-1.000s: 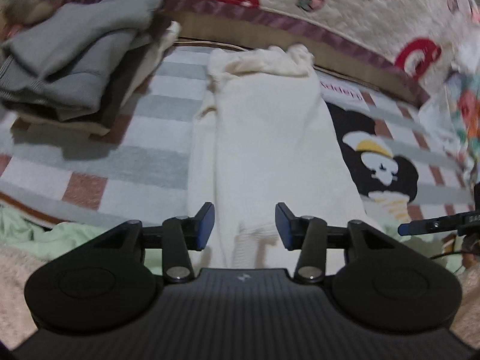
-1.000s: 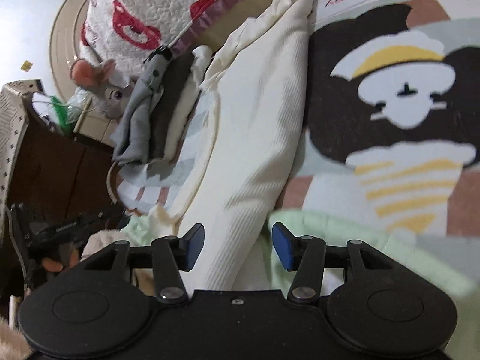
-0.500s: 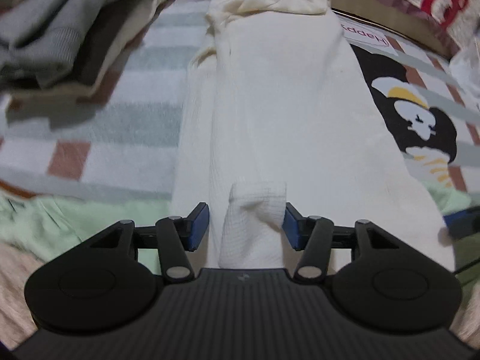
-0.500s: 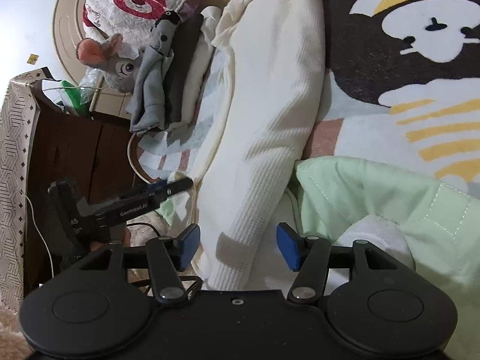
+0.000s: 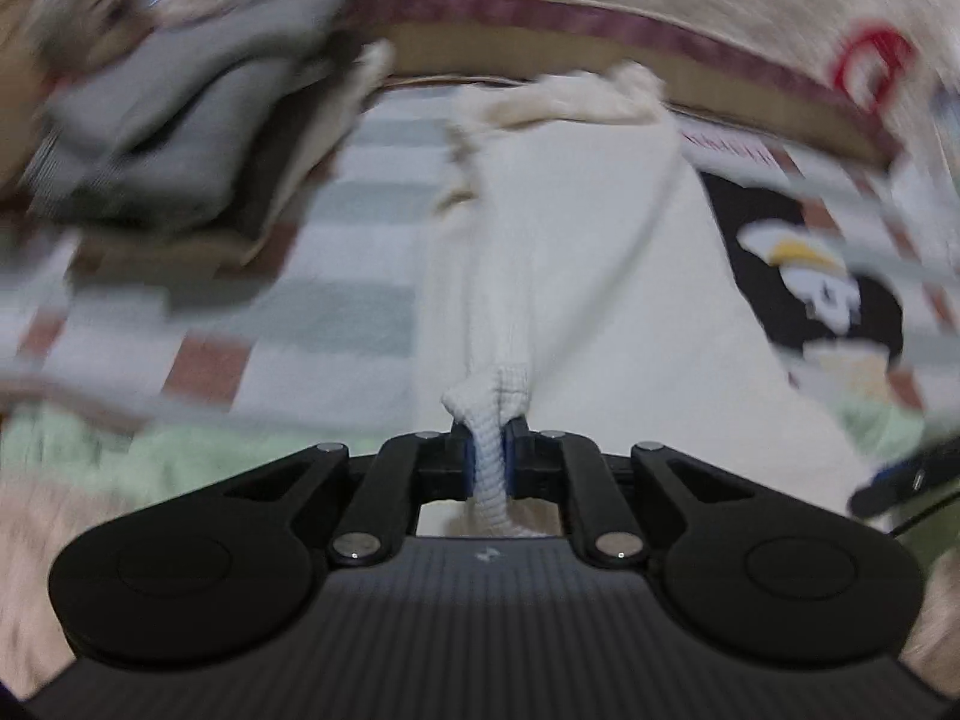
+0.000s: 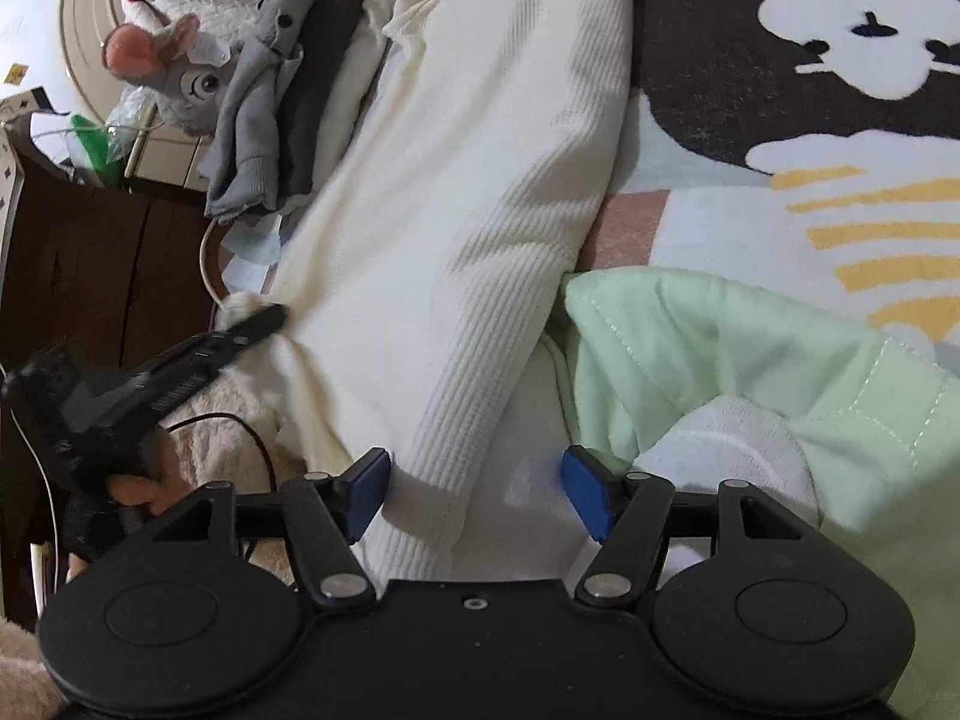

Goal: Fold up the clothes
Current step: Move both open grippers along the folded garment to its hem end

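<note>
My left gripper (image 5: 487,461) is clamped on a bunched ribbed cuff of the cream sweater (image 5: 600,276); the cloth runs taut from the jaws up the garment. That view is blurred. The sweater lies lengthwise on the striped cartoon blanket (image 5: 336,300), collar end toward the quilted headboard (image 5: 600,18). My right gripper (image 6: 474,495) is spread wide, with the sweater's ribbed hem edge (image 6: 438,516) between the blue pads (image 6: 367,495); contact unclear. Light green blanket (image 6: 750,360) just right of it. Folded grey clothes (image 6: 270,120) and a plush mouse (image 6: 180,72) sit beside the sweater's far end.
</note>
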